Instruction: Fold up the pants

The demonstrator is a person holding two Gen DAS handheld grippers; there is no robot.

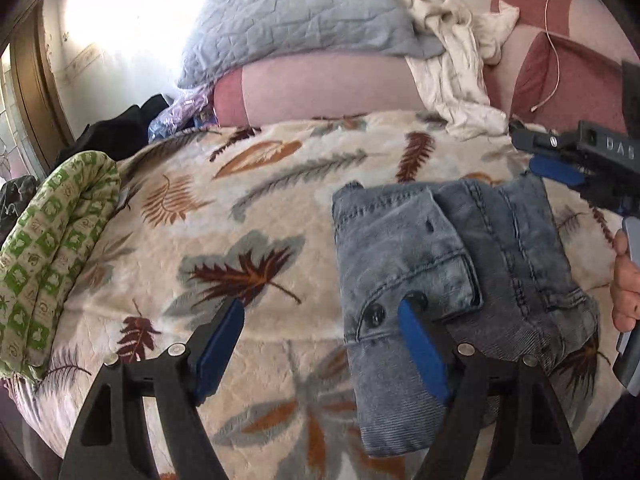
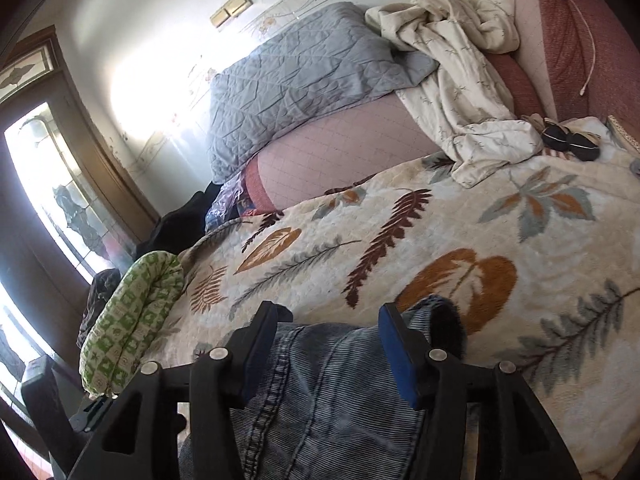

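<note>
The pants are grey-blue jeans (image 1: 452, 248), folded into a compact stack on the leaf-print blanket (image 1: 240, 240), right of centre. My left gripper (image 1: 320, 304) is open wide above the blanket; its right finger (image 1: 420, 348) lies over the stack's left edge near two dark buttons, and its left finger is over bare blanket. My right gripper (image 1: 560, 168) reaches in from the right at the stack's far corner, with a hand (image 1: 624, 280) behind it. In the right wrist view the right gripper (image 2: 327, 310) is open, and the jeans (image 2: 332, 392) lie between and under its fingers.
A green-patterned rolled cloth (image 1: 52, 248) lies at the bed's left edge. A grey quilted pillow (image 1: 304, 20) and a crumpled cream garment (image 1: 452, 64) are at the back. Red cushions (image 1: 572, 80) with a cable stand at the far right. A door (image 2: 52, 184) is left.
</note>
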